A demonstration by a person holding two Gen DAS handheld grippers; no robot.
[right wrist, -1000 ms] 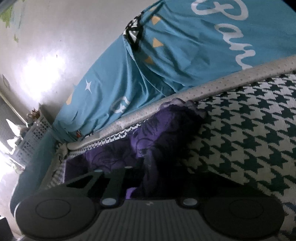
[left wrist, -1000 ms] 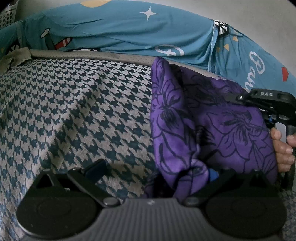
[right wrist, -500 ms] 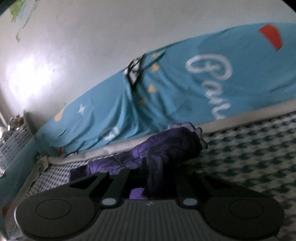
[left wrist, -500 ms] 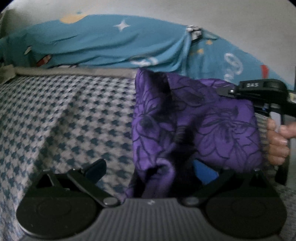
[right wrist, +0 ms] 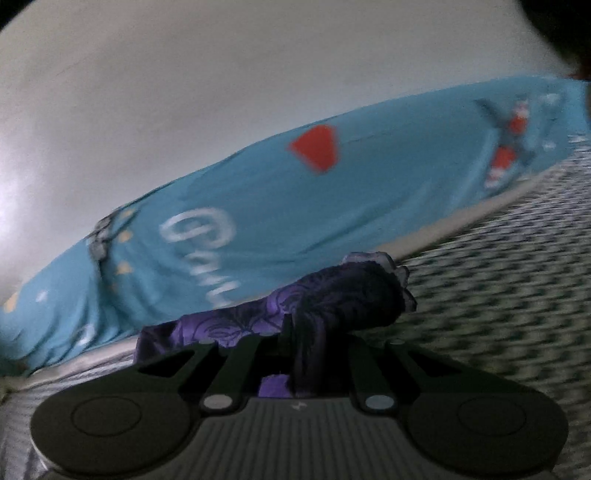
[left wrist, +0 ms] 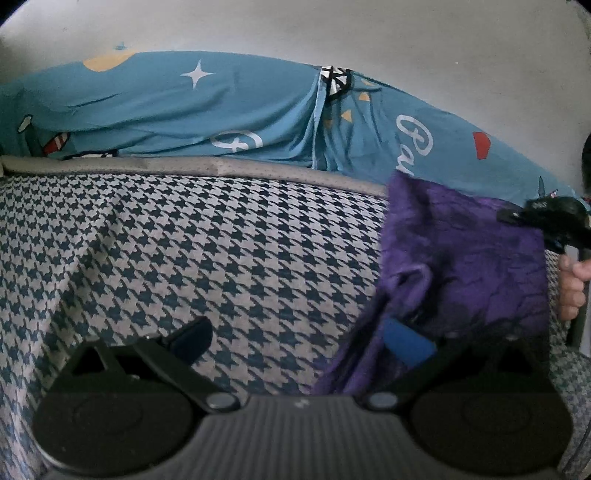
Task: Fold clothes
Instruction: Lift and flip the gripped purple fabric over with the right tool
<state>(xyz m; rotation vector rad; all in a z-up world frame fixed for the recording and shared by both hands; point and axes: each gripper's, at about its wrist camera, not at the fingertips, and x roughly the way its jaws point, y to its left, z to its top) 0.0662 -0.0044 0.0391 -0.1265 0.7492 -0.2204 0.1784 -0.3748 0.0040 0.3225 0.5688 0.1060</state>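
A purple garment with a dark flower print hangs bunched over the houndstooth bed cover, held up by its top right corner. My right gripper is shut on a dark fold of that garment. In the left wrist view it appears at the right edge as the right gripper, with a hand on its handle. My left gripper stands open with its fingers wide apart. The garment's lower folds drape over its blue right pad; the left finger is bare above the cover.
A blue sheet with stars and white lettering covers a long mound behind the bed's grey edge strip. A pale wall rises behind it. The houndstooth cover stretches away to the left.
The right gripper has lifted and carried the purple garment to the right, and its view has swung along the blue sheet. The garment now hangs off the left gripper's right finger instead of filling its middle.
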